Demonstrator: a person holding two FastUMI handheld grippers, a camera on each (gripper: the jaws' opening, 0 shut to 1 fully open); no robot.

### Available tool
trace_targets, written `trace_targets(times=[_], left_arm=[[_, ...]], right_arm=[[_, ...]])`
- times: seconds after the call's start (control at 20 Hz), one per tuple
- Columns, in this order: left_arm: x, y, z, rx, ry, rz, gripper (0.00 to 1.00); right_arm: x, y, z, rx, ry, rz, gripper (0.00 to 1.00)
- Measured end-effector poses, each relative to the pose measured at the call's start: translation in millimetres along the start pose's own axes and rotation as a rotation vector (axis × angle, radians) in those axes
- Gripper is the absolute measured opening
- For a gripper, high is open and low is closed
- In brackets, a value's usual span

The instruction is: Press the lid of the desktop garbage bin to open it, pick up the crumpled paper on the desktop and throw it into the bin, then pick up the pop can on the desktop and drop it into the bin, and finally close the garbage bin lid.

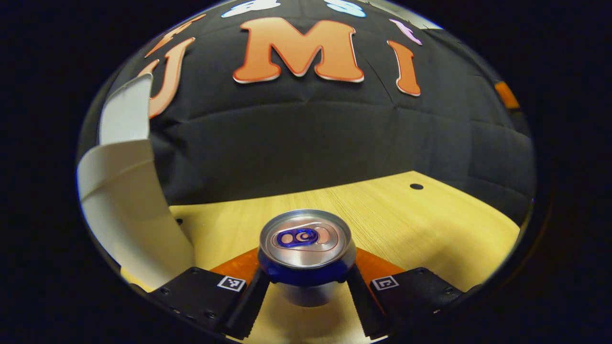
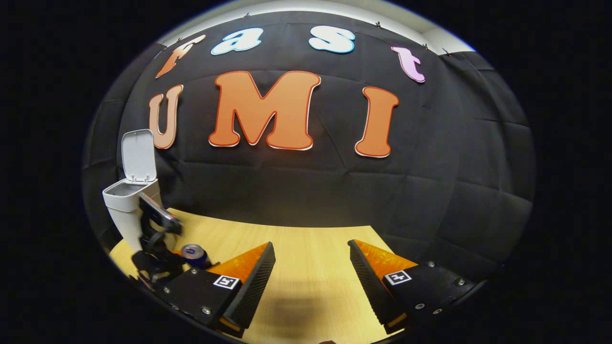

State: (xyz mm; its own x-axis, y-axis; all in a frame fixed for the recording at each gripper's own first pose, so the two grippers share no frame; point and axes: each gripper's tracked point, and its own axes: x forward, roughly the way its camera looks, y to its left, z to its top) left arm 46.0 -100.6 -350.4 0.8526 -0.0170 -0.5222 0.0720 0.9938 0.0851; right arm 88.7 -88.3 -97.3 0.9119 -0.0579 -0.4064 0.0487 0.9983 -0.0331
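**Can gripped beside the open bin**

The worktop [image 2: 311,248] lies bare ahead to the cloth wall. The left gripper [image 1: 306,282] pinches the pop can [image 1: 305,248], silver-topped with blue tab, upright, near the white bin [image 2: 125,210], lid [image 2: 138,155] raised. The right gripper [image 2: 311,282] is spread wide.

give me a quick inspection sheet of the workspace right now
surface: wooden table, small round holes in it
job's things: pop can upright between the left gripper's fingers; garbage bin at the table's far left, lid up; crumpled paper not seen on the table
clutter: nothing seen
grippers: left gripper closed on the can; right gripper open, empty
cables: nothing seen
surroundings: black cloth wall
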Motion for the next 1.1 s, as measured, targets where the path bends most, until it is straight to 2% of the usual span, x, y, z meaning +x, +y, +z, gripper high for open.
trace_targets(times=[0.2,0.4,0.6,0.7,0.85,1.0,1.1], left_arm=[[-71,54,45,-0.006,-0.054,0.079,0.80],[-153,112,81,-0.045,-0.105,0.196,0.80],[-197,169,118,-0.039,-0.158,0.312,0.80],[-196,197,127,-0.035,-0.194,0.363,0.79],[-169,257,162,-0.018,-0.275,0.417,0.80],[-118,296,184,-0.044,-0.323,0.409,0.79],[-80,315,181,-0.061,-0.307,0.407,0.79]], right_arm=[[8,33,5,0.039,-0.021,0.065,0.94],[10,66,13,0.048,-0.052,0.122,0.94],[8,90,16,0.044,-0.066,0.161,0.94],[6,98,17,0.048,-0.066,0.173,0.94],[2,101,21,0.051,-0.080,0.161,0.94],[-2,96,25,0.043,-0.093,0.126,0.94],[-5,90,26,0.044,-0.096,0.096,0.94]])
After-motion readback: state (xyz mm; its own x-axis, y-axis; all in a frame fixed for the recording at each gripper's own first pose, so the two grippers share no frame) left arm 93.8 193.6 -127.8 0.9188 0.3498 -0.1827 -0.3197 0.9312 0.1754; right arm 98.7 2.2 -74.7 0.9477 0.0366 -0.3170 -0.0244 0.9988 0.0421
